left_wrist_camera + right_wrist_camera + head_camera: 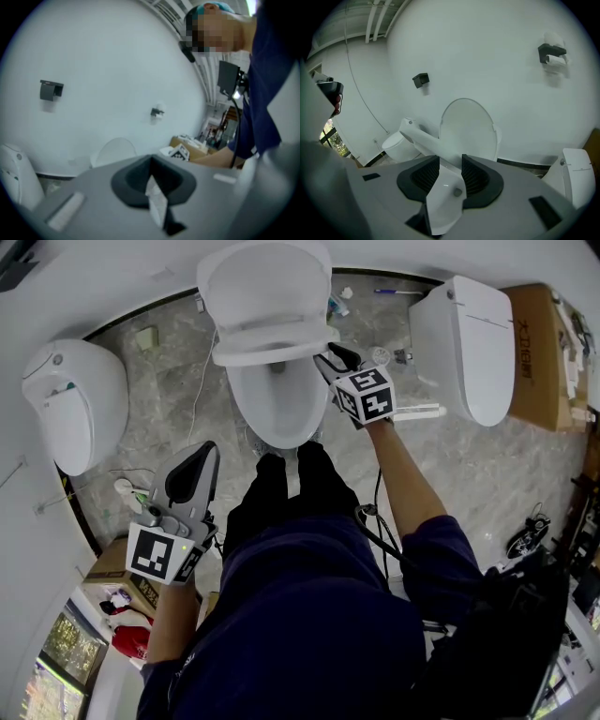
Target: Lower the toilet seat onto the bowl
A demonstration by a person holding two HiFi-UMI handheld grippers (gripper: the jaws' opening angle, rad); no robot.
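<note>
The white toilet bowl (279,404) stands at the top centre of the head view, its lid (267,277) raised against the wall. The toilet seat (267,345) hangs partway down over the bowl. My right gripper (330,362) is shut on the seat's right edge. In the right gripper view the seat (440,199) runs between the dark pads (476,176), with the lid (466,129) upright behind. My left gripper (202,465) is held low at the left, away from the toilet, its jaws together and holding nothing. The left gripper (152,180) points at a bare white wall.
A second toilet (70,404) stands at the left and a third (469,343) at the right. A cardboard box (536,352) sits at the far right. Small items and a cable lie on the marble floor. The person's legs stand right before the bowl.
</note>
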